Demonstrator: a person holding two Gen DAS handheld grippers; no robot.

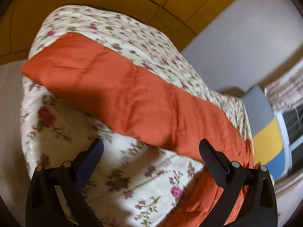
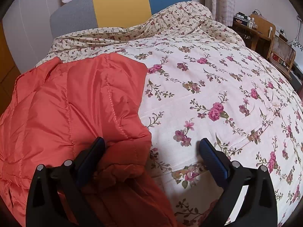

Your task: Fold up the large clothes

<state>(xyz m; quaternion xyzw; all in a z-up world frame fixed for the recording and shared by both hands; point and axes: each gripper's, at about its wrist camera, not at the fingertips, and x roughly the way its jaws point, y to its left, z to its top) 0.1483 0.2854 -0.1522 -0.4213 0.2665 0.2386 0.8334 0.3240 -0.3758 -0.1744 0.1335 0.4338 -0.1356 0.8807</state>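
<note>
over the near edge of the bed, the right gripper (image 2: 151, 144) stands with its jaws wide apart and clamps nothing; a bunched corner of the orange quilted jacket (image 2: 75, 104) lies between them, against the left finger only. the left gripper (image 1: 151, 145) is likewise spread, empty, above the floral bedspread (image 1: 132, 179), with a long folded band of the jacket just beyond its tips. the jacket lies on the bed's left side, toward the grey, yellow and blue headboard (image 2: 119, 5).

risk, as judged: the fabric looks slick and puffy, so the released corner may spring open and spoil the fold; a shallow grab could pinch the bedspread as well.

containers: none in view; small items on the far desk (image 2: 251, 28) cannot be identified.
</note>
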